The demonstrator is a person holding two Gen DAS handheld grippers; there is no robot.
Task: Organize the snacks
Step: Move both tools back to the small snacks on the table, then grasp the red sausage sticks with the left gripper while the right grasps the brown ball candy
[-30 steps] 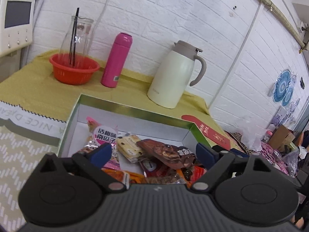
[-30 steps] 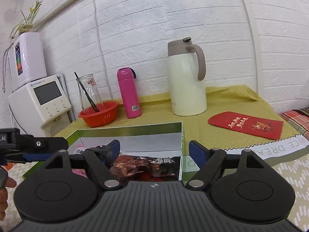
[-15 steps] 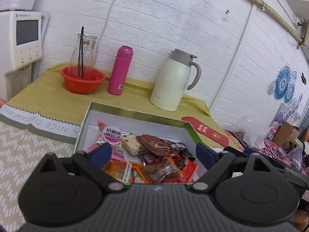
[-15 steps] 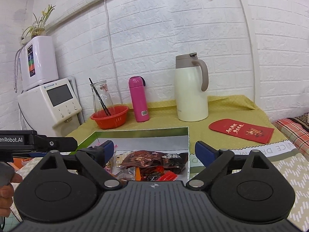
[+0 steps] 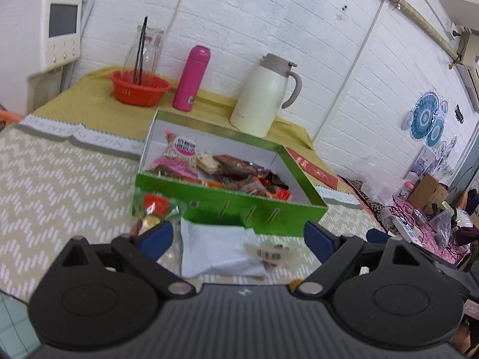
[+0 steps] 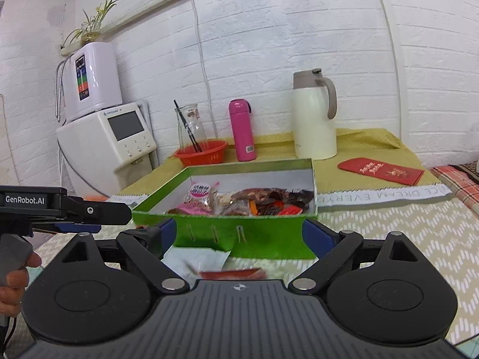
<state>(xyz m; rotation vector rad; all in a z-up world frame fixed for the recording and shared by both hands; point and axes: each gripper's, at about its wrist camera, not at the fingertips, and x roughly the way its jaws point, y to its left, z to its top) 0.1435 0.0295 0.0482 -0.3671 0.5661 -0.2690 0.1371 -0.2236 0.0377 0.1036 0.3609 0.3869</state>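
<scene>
Green box (image 5: pixel 236 209) brims with mixed snack packets (image 5: pixel 227 170); both tools gape, released.

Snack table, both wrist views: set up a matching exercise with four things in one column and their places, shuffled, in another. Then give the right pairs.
Things:
1. white packet
2. glass carafe
3. red envelope
4. pink flask

Places:
A. in the orange bowl
B. on the mat, before the green box
C. between bowl and cream jug
D. flat on the yellow cloth, right of the box

Pairs: 1-B, 2-A, 3-D, 4-C

Left gripper (image 5: pixel 238 237) and right gripper (image 6: pixel 239 234) hover, jaws spread wide, empty.
</scene>
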